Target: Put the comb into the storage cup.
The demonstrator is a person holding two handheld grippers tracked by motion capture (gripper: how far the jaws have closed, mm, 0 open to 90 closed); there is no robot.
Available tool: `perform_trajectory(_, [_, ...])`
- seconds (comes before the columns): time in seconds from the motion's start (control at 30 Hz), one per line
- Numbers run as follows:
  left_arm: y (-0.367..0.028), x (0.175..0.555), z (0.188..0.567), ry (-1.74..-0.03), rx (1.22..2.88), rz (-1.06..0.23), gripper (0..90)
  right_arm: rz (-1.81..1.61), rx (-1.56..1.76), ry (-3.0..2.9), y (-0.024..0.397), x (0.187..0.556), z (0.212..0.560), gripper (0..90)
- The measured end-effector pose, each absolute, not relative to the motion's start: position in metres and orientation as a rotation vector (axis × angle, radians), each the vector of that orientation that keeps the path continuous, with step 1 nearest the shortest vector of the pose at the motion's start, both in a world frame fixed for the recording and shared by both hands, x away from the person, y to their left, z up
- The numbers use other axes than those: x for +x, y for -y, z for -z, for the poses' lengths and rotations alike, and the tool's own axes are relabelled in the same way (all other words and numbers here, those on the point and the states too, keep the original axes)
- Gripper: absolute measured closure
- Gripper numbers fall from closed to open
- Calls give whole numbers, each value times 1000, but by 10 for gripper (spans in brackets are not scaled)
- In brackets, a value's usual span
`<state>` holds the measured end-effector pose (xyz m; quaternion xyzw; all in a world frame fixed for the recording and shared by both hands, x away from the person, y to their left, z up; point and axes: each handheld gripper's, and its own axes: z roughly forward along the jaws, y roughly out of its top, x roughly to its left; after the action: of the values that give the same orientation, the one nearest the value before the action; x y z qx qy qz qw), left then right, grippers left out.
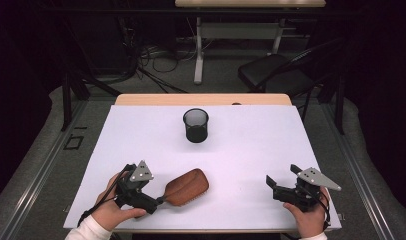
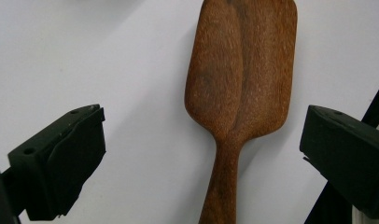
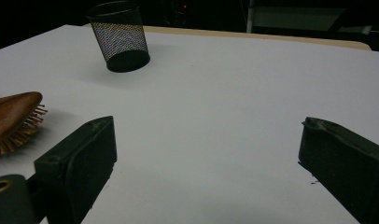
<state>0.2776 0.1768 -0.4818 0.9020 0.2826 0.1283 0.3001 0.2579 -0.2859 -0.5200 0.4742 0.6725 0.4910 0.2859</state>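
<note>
The wooden hairbrush (image 1: 187, 187) is lying bristles-down on the white table cover (image 1: 241, 150), near the front edge on your left side, with its handle pointing back toward your left hand. You are holding the left gripper (image 1: 158, 202) right at that handle. In the left gripper view its jaws are standing wide apart with the handle (image 2: 222, 182) running up between them, and neither pad is touching the wood. So, as I judge it, you are lining up a grasp: the approach is made, the closing and the lift are not yet done. If the brush is meant for the black mesh cup (image 1: 196, 125) standing upright toward the far middle of the table, well apart from the brush, then nearly all of the work is waiting ahead of you.

Your right gripper (image 1: 272, 184) is resting low at the front right, jaws spread wide and holding nothing, with bare cover between them.

The left gripper view is giving you the smooth wooden back (image 2: 243, 70) of the brush and how well the handle is centred between the jaws. The right gripper view is showing you the bristles (image 3: 19, 130) under the brush head from the side. The high view is laying out the spacing of brush, cup and both hands.
</note>
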Motion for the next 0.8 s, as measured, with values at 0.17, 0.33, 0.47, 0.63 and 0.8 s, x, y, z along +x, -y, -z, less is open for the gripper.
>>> perform_trajectory(0.17, [-171, 277, 490, -741, 2445, -341, 2, -1313, 1267, -1798, 286, 258, 520, 40])
perform_trajectory(0.33, [-167, 280, 497, -743, 2473, -314, 2, -1313, 1264, -1799, 286, 258, 519, 40])
perform_trajectory(0.47, [-164, 283, 502, -755, 2482, -283, 2, -1313, 1265, -1799, 286, 257, 519, 40])
perform_trajectory(0.63, [-162, 286, 508, -754, 2519, -254, 2, -1312, 1264, -1799, 286, 257, 519, 40])
perform_trajectory(0.8, [-162, 287, 512, -761, 2540, -232, 2, -1313, 1264, -1799, 286, 257, 519, 40])
